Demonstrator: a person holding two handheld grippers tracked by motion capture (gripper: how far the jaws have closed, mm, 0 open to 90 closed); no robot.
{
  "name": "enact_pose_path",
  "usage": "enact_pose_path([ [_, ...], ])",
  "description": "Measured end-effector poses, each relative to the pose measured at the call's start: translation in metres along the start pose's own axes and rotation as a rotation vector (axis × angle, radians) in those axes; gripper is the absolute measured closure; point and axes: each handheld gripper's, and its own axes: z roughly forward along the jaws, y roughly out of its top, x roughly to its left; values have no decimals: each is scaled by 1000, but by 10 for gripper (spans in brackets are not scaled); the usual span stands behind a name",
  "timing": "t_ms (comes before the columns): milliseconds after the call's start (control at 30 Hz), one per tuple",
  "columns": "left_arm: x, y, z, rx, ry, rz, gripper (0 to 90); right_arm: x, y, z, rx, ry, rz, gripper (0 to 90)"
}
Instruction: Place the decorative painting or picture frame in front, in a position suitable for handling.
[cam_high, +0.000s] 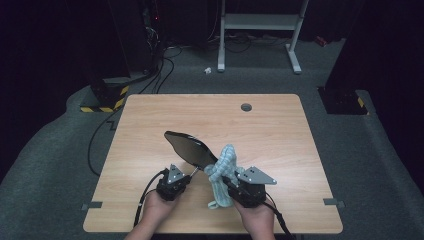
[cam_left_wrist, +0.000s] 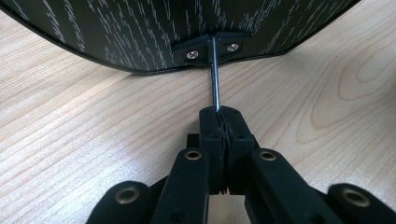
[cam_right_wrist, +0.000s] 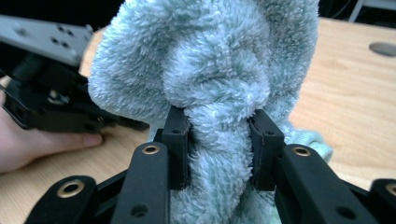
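Mirror (cam_high: 189, 147), a dark oval one on a thin metal stem (cam_left_wrist: 215, 77), hangs tilted above the middle of the wooden counter (cam_high: 270, 125), its far end pointing up and to the left in the high view. The left hand-held gripper (cam_high: 186, 177) has its jaws pressed together on the near end of that stem, so the oval sits just beyond the fingertips. In the left gripper view (cam_left_wrist: 223, 112) the underside of the mirror shows a black, streaked wood-grain pattern, with a small bracket and two screws (cam_left_wrist: 191, 54) where the stem enters it (the counter surface lies below, apart from the rim).

Just to the right, the right hand-held gripper (cam_high: 231, 184) pinches a fluffy light-blue cloth (cam_high: 223, 167). The right gripper view (cam_right_wrist: 219, 140) shows both pads sunk into a bunched fold of the cloth (cam_right_wrist: 210, 70), which bulges above the jaws and trails down below them. In the high view the upper part of the cloth touches the near right edge of the mirror, while its loose tail droops toward the counter near the person's right hand (cam_high: 257, 217). The left hand (cam_high: 159, 206) holds its tool near the front edge. A round grommet (cam_high: 246, 107) sits at the far side of the counter, well apart from everything else.
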Motion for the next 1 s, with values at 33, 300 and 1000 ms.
enact_pose_path([
  [33,0,0,0,0,0,0,882,1,3,-2,-10,2,-4,654],
  [300,0,0,0,0,0,1,882,7,26,-18,-93,8,-34,654],
  [1000,0,0,0,1,-3,0,881,-61,16,-36,-68,-180,32,652],
])
